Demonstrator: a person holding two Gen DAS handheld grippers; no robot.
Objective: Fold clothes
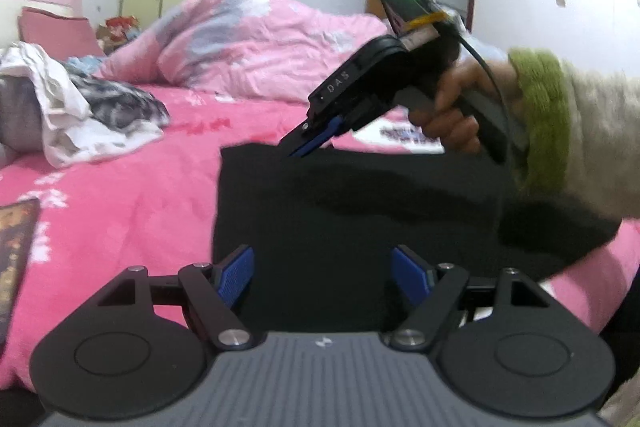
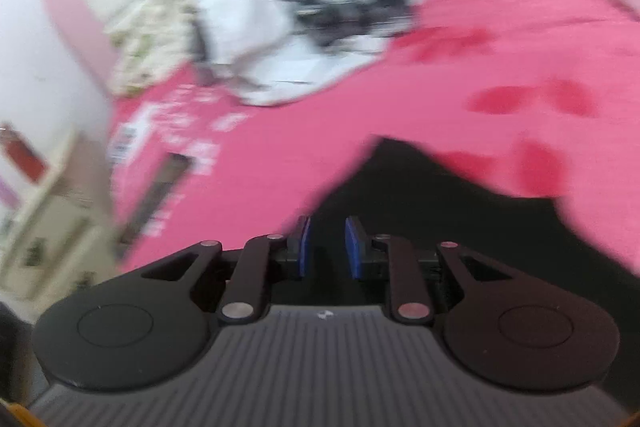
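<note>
A black garment [image 1: 340, 211] lies flat on the pink bed sheet [image 1: 120, 195], folded into a broad rectangle. My left gripper [image 1: 322, 267] is open wide over its near edge, with nothing between the blue pads. A hand in a green-cuffed sleeve [image 1: 540, 115] holds my right gripper [image 1: 294, 149], which points down at the garment's far edge. In the right wrist view the right gripper [image 2: 326, 247] hovers over the black garment [image 2: 440, 227], its pads a narrow gap apart. I see no cloth pinched there. That view is motion-blurred.
A heap of white and dark patterned clothes [image 1: 80, 107] [image 2: 300, 19] lies at the far left of the bed. A rumpled pink quilt [image 1: 260, 43] fills the back. A white printed item [image 1: 400, 137] lies behind the garment. A dark flat object [image 1: 16, 247] sits at the left edge.
</note>
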